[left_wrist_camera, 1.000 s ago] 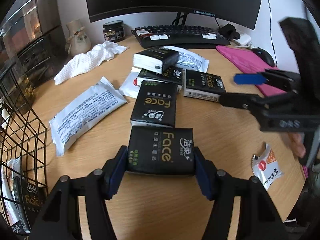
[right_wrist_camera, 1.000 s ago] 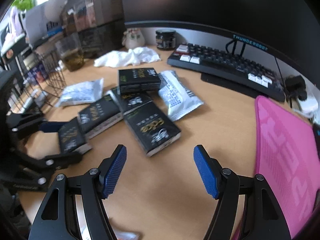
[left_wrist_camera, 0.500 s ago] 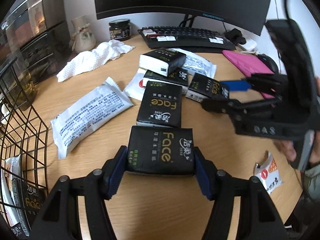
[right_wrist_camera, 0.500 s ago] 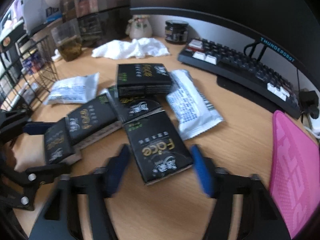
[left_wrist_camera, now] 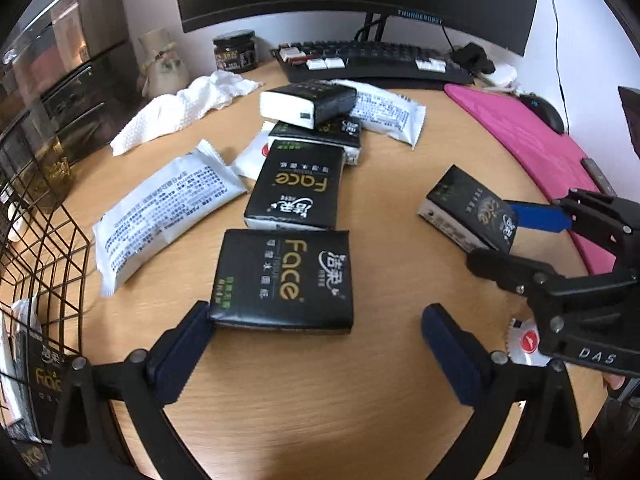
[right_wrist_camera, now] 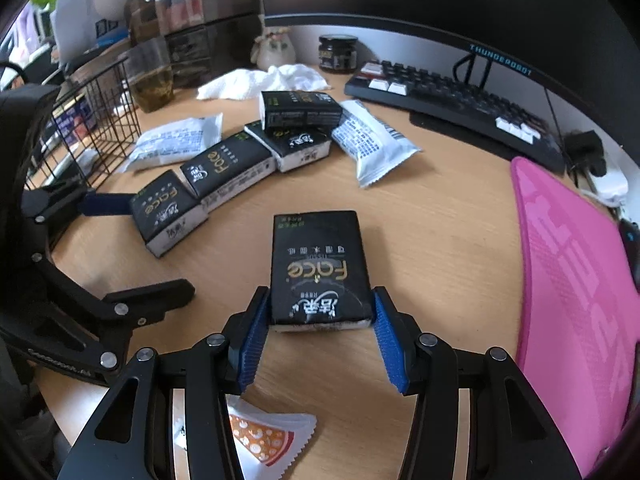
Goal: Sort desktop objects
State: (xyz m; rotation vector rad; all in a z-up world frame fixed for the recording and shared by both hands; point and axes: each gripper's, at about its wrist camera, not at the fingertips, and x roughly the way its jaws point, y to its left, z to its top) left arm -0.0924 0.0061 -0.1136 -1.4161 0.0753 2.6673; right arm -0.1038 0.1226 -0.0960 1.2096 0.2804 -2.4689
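Two views I have. From the left wrist I see my left tongs (left_wrist_camera: 316, 332) have just opened wide; one black tissue pack (left_wrist_camera: 285, 280) lies between them on the bench (left_wrist_camera: 320, 392), touching only the left pad. A wire basket (left_wrist_camera: 44, 264) stands at the left edge.

From the right wrist, my right tongs (right_wrist_camera: 320, 332) grip another tissue pack (right_wrist_camera: 318, 270); bare wood lies around it, the pink mat (right_wrist_camera: 576, 280) near on the right.

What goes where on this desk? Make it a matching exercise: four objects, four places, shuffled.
Objects:
1. black jar
2. pink mat
3. wire basket
4. paper towel

Places:
a. at the desk's left edge
b. right of the keyboard
c. between the vase and the keyboard
d. crumpled in front of the vase

Pairs: 1-c, 2-b, 3-a, 4-d
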